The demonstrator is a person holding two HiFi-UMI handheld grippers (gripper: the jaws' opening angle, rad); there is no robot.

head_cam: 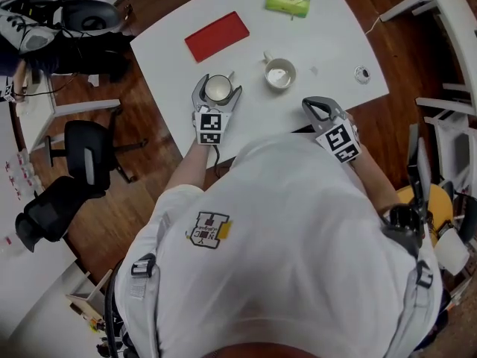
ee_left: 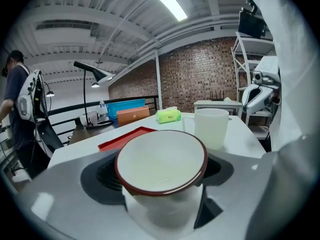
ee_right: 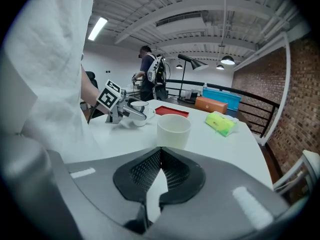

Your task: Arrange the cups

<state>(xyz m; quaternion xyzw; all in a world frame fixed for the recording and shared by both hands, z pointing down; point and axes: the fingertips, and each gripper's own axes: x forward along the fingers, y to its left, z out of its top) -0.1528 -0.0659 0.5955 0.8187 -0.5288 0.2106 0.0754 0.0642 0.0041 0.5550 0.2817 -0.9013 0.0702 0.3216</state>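
Note:
A white cup with a dark red rim [head_cam: 218, 89] sits between the jaws of my left gripper [head_cam: 218, 86] near the front left edge of the white table [head_cam: 328, 36]. In the left gripper view this red-rimmed cup [ee_left: 160, 159] tips toward the camera and the pads press both its sides. A plain white mug [head_cam: 280, 74] stands to its right, apart from it; the white mug [ee_left: 212, 127] shows just behind the held cup. My right gripper [head_cam: 317, 108] hovers at the table's front edge, shut and empty, its jaws [ee_right: 160, 151] pointing at the white mug [ee_right: 174, 130].
A red tray [head_cam: 217, 36] lies at the table's back left and a green packet [head_cam: 288, 1] at the back. A small round object [head_cam: 362, 74] lies near the right edge. A black office chair [head_cam: 86, 159] stands left, white furniture [head_cam: 447, 21] right.

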